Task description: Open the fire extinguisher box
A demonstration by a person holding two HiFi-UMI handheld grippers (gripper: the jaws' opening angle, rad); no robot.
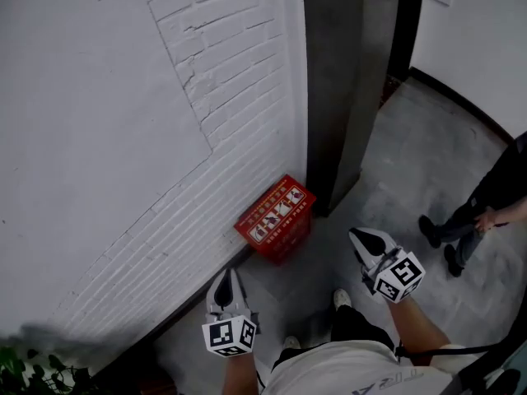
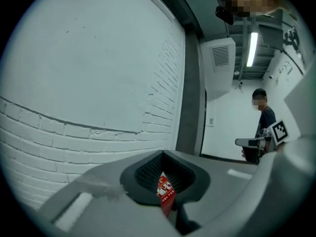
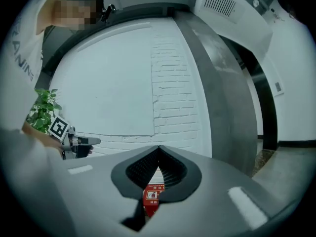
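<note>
The fire extinguisher box point(image 1: 276, 219) is red with white pictogram labels on its lid. It stands on the floor against the white brick wall, lid down, beside a grey pillar. My left gripper point(image 1: 225, 278) hangs short of it to the lower left, jaws together and empty. My right gripper point(image 1: 357, 237) is to the box's right, also shut and empty. In the left gripper view a sliver of the box point(image 2: 166, 189) shows through the slit below the closed tips point(image 2: 163, 154). The right gripper view shows the box point(image 3: 152, 197) the same way under its tips point(image 3: 158, 149).
A grey pillar point(image 1: 338, 89) rises just behind the box. A person in dark clothes point(image 1: 473, 220) stands on the grey floor at the right. A green plant point(image 1: 33, 373) sits at the bottom left by the wall. My own shoes point(image 1: 342, 299) are below the grippers.
</note>
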